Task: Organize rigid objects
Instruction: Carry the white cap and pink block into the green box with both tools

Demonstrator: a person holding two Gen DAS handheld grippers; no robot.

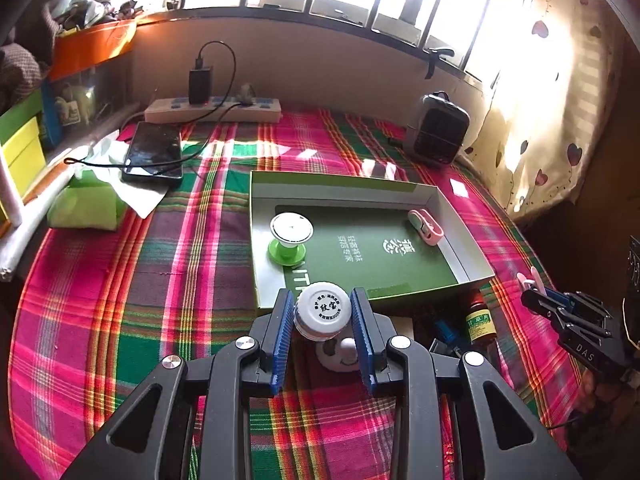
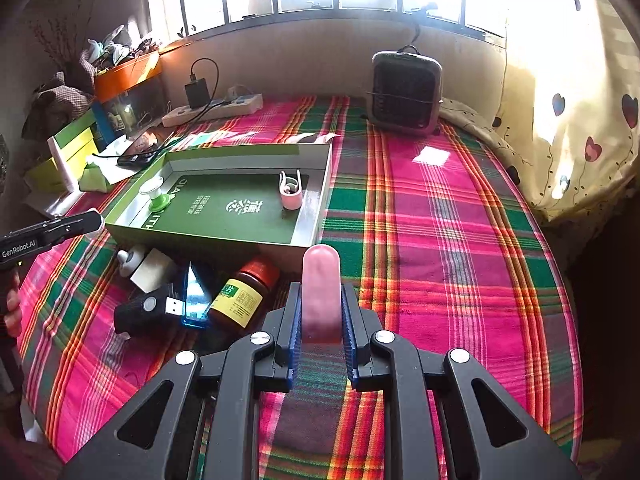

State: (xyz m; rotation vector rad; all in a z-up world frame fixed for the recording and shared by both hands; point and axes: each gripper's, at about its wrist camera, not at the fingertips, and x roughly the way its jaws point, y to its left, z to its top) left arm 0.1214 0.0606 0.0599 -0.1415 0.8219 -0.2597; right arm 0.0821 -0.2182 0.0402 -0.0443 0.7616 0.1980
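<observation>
My left gripper clamps the jar, right gripper the pink tube; I'd lift both clear over the box wall before releasing.

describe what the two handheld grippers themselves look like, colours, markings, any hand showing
Both the left gripper and the right gripper are black linkage frames with silver pivot bolts and ribbed blue finger pads. White lettering shows on their sides: DAS on the right one, GenRobot.AI on the left. A bare hand grips the left one.
</observation>
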